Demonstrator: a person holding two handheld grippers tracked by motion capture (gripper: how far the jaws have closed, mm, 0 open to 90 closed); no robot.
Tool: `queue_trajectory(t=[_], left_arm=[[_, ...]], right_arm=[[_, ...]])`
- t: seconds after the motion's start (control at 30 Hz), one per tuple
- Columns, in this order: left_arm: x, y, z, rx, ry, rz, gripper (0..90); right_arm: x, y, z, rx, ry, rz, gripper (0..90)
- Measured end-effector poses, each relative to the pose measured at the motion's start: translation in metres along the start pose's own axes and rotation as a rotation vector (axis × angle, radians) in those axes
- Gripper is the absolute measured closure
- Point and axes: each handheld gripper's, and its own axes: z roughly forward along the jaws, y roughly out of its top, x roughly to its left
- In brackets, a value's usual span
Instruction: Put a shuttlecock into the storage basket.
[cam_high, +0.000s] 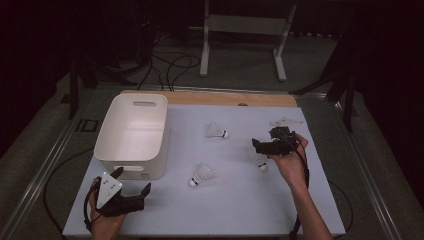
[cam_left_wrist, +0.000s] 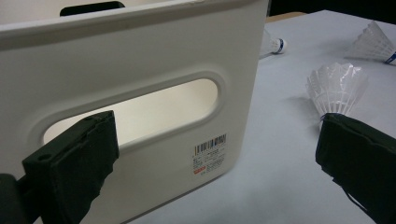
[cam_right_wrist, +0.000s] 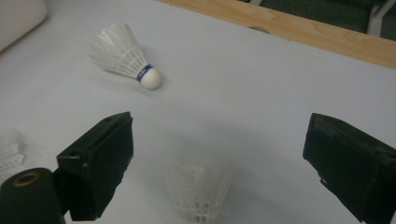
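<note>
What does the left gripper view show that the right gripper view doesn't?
Left gripper view: the white plastic bin's handle slot and barcode sticker, close behind the open left gripper. Right gripper view: the wooden table edge, and a white feathered shuttlecock between the open right gripper's jaws. Both: the pale table top with shuttlecocks lying on it.

The high view looked down and forward from above the person's side onto the whole table (cam_high: 225, 210). The left gripper view sat low and close against the white bin (cam_left_wrist: 140, 60). The right gripper view hovered near the tabletop, sharing the far shuttlecock (cam_right_wrist: 126, 56) with the high view (cam_high: 216, 131)
</note>
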Motion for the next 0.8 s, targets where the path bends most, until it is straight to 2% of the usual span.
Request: queue_trajectory(t=[0.53, 0.8], left_arm=[[0.001, 0.0, -0.001, -0.004, 0.002, -0.003, 0.1], [0.001, 0.0, -0.001, -0.004, 0.001, -0.001, 0.1]], right_arm=[[-0.007, 0.007, 0.023, 0.071, -0.055, -0.01, 13.4], [-0.011, 0.008, 0.032, 0.109, -0.061, -0.012, 14.4]])
